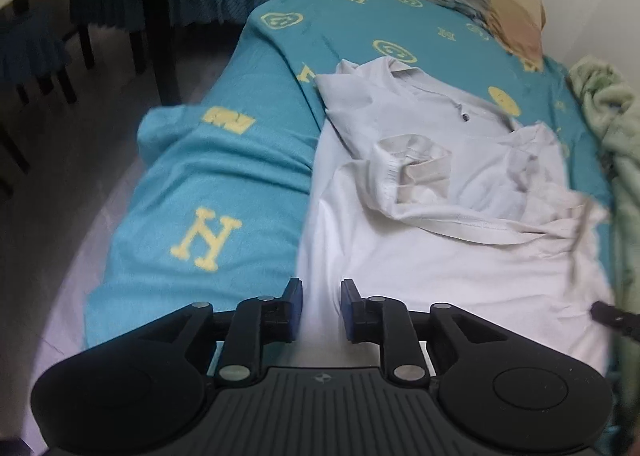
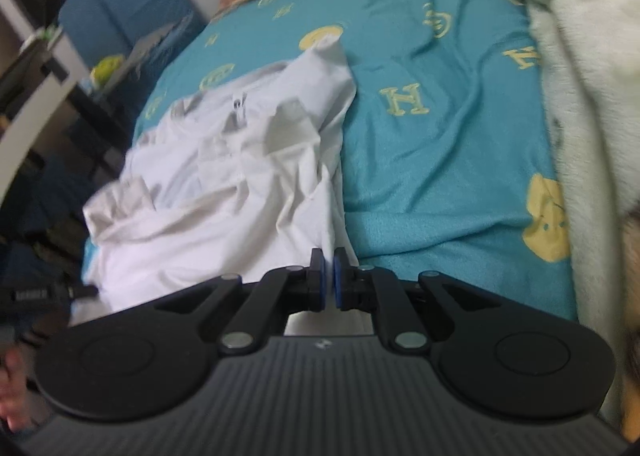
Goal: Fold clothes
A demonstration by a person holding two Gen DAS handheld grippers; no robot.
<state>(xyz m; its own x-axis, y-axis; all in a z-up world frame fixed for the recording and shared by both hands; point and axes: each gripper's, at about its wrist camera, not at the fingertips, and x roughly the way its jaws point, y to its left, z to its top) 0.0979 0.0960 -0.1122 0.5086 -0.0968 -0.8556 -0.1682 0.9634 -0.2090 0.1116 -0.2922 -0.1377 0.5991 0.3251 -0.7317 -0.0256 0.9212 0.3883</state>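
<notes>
Right gripper [image 2: 329, 280] is clamped on the near hem of the white shirt [image 2: 224, 184]; left gripper [image 1: 321, 310] hangs parted over that hem, pads off the cloth, and the shirt sprawls ahead across the teal bedsheet [image 1: 224, 192].

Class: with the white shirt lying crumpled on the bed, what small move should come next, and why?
Probably close the left gripper on the shirt hem: its jaws stand apart over the cloth, while the right gripper already pinches the hem.
</notes>
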